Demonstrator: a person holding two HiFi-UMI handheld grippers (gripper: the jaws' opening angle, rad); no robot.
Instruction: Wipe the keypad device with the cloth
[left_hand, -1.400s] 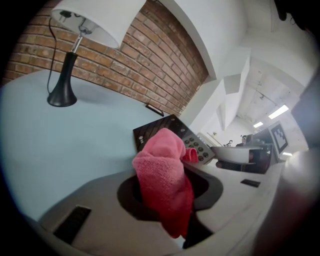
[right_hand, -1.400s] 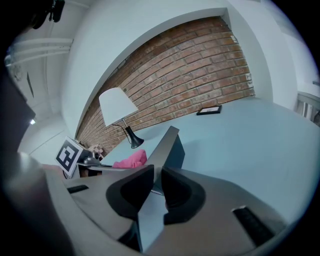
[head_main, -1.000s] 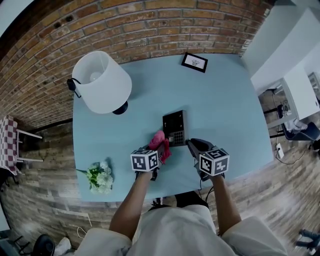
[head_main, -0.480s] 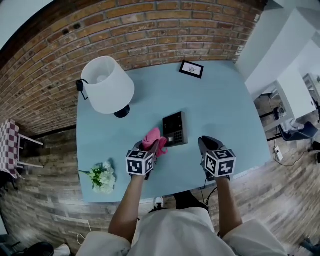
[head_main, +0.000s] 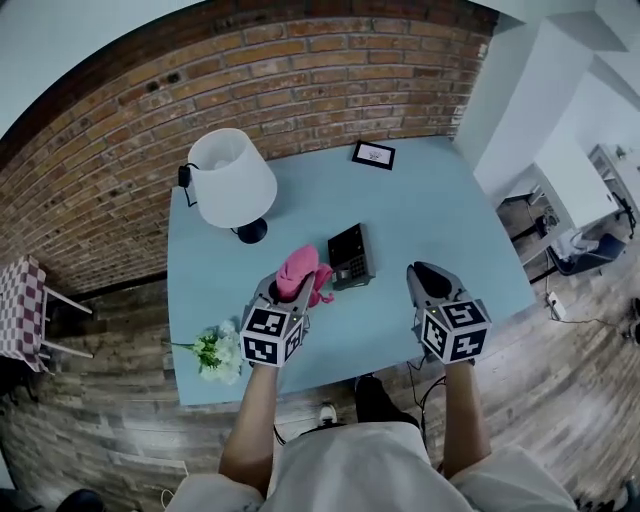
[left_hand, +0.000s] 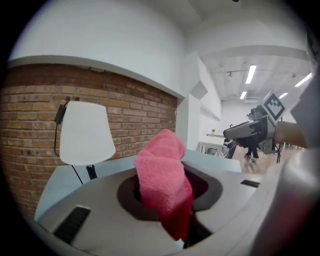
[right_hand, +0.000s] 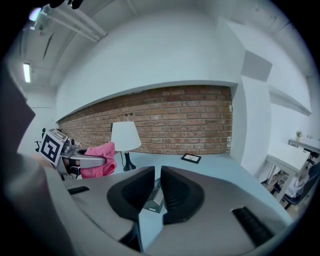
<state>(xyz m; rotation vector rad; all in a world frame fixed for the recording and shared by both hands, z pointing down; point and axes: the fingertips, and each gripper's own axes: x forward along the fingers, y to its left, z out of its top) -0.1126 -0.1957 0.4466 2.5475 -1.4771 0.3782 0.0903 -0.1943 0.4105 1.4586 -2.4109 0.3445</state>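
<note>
The black keypad device (head_main: 350, 256) lies flat near the middle of the light blue table (head_main: 430, 210). My left gripper (head_main: 288, 288) is shut on a pink cloth (head_main: 298, 270), held just left of the device and raised off the table. In the left gripper view the cloth (left_hand: 164, 182) bunches up between the jaws and hides the device. My right gripper (head_main: 428, 276) hovers right of the device, shut with nothing in it. In the right gripper view a slice of the device (right_hand: 156, 196) shows past the nearly touching jaws.
A white-shaded lamp (head_main: 232, 180) stands at the table's back left. A small framed picture (head_main: 372, 154) lies near the brick wall, and a bunch of white flowers (head_main: 218, 350) sits at the front left corner. A checked stool (head_main: 22, 310) stands on the wooden floor.
Both grippers have drawn back from the device and risen. The pink cloth, which lay against the device's left edge, now hangs clear of it in the left gripper.
</note>
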